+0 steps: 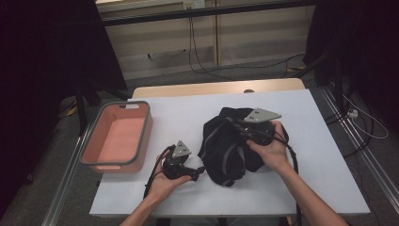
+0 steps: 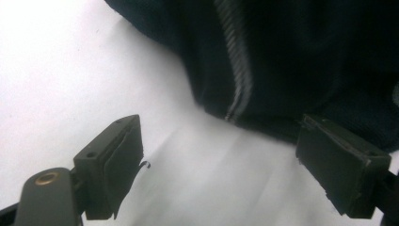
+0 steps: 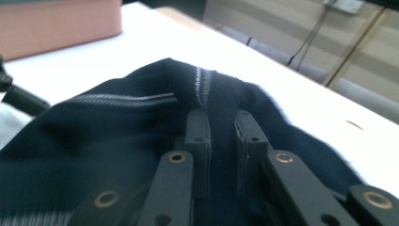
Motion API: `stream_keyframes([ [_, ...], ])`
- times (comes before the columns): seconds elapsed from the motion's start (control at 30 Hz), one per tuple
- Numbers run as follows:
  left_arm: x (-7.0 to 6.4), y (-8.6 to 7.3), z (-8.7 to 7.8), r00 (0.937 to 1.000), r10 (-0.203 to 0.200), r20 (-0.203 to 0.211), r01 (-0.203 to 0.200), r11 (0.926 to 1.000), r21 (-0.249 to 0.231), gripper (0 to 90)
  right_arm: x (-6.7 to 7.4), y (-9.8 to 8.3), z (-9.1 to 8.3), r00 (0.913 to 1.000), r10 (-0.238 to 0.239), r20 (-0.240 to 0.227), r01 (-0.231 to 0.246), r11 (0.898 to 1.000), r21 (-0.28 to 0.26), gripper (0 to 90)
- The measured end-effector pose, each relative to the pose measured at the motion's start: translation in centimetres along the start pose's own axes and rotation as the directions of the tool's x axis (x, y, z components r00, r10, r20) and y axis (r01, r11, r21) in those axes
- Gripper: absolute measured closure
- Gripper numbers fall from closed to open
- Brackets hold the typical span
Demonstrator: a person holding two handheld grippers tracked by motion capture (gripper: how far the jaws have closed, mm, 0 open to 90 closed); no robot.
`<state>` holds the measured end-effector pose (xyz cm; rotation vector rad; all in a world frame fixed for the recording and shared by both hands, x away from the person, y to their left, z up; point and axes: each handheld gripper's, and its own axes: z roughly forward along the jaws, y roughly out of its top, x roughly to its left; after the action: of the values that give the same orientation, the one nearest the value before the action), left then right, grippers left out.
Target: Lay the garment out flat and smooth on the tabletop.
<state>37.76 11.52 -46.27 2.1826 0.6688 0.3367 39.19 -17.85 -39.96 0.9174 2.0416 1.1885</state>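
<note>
Early stage, by the look of it: dark garment (image 1: 228, 143) lying crumpled in a heap on the white table (image 1: 188, 113), right of centre, well apart from the pink bin (image 1: 117, 136) at the left edge, which sits with nothing in it

Right gripper (image 3: 222, 123) down on the far right side of the heap, jaws drawn nearly together and pinching a raised fold of the black cloth beside a grey stitched stripe (image 3: 203, 82). Left gripper (image 2: 221, 155) low over bare table just at the garment's near left edge, 2 jaws spread wide, nothing between them, cloth hem (image 2: 244, 120) lying just ahead of the pads

Done so far: 1 hold taken on the cloth. Left, judging by the layout: a 2nd hold by the left tool, then spreading, folding or lifting the heap; whether bound for the bin, impossible to tell
</note>
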Motion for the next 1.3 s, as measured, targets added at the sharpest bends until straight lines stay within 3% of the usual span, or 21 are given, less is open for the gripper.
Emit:
stream_keyframes([
  [0.2, -0.2, 0.4, 0.6, 1.0000, -0.002, 0.000, 0.002, 0.9999, -0.013, 16.3, -2.9, -0.4, -2.6, 0.9971, 0.044, 0.063, -0.041, 0.998, -0.038, 78.3],
  [0.47, -0.3, 1.5, 1.2, 0.9999, 0.013, 0.002, -0.012, 0.9997, -0.023, 21.9, -6.9, -2.6, -5.5, 0.9815, 0.106, 0.159, -0.100, 0.994, -0.043, 78.2],
  [0.63, -0.4, 2.2, 1.4, 0.9993, 0.020, 0.032, -0.020, 0.9997, -0.012, 30.3, -9.5, -4.1, -7.1, 0.9576, 0.146, 0.248, -0.138, 0.989, -0.049, 78.2],
  [0.7, -0.5, 2.6, 1.8, 0.9989, -0.007, 0.045, 0.007, 0.9999, -0.010, 31.8, -10.2, -5.1, -7.3, 0.9452, 0.158, 0.286, -0.159, 0.987, -0.019, 77.6],
  [0.73, -0.5, 2.7, 2.2, 0.9985, -0.004, 0.054, 0.004, 1.0000, -0.007, 31.8, -10.2, -5.4, -7.3, 0.9430, 0.161, 0.291, -0.166, 0.986, -0.008, 76.2],
  [0.8, -0.6, 3.0, 2.8, 0.9985, 0.012, 0.054, -0.012, 0.9999, 0.005, 30.2, -10.0, -6.3, -7.1, 0.9463, 0.172, 0.274, -0.182, 0.983, 0.013, 67.5],
  [0.9, -0.9, 3.2, 3.6, 0.9981, 0.021, 0.058, -0.022, 0.9997, 0.015, 28.4, -9.0, -6.8, -6.8, 0.9523, 0.169, 0.254, -0.189, 0.981, 0.053, 43.4],
  [1.03, -1.8, 3.4, 4.6, 0.9950, 0.070, 0.072, -0.073, 0.9960, 0.050, 21.5, -7.7, -6.7, -7.2, 0.9683, 0.163, 0.189, -0.176, 0.983, 0.054, 26.4],
  [1.13, -2.1, 3.5, 5.0, 0.9909, 0.073, 0.113, -0.079, 0.9954, 0.054, 19.8, -6.8, -7.4, -6.5, 0.9768, 0.148, 0.155, -0.165, 0.981, 0.102, 15.4],
  [1.2, -2.1, 3.5, 5.2, 0.9919, 0.058, 0.113, -0.066, 0.9958, 0.063, 17.3, -6.5, -8.1, -5.8, 0.9783, 0.136, 0.156, -0.159, 0.977, 0.145, 12.2],
  [1.3, -2.1, 3.5, 5.2, 0.9934, 0.020, 0.113, -0.027, 0.9979, 0.058, 29.0, -6.5, -8.8, -4.4, 0.9799, 0.133, 0.148, -0.162, 0.966, 0.203, 7.5],
])
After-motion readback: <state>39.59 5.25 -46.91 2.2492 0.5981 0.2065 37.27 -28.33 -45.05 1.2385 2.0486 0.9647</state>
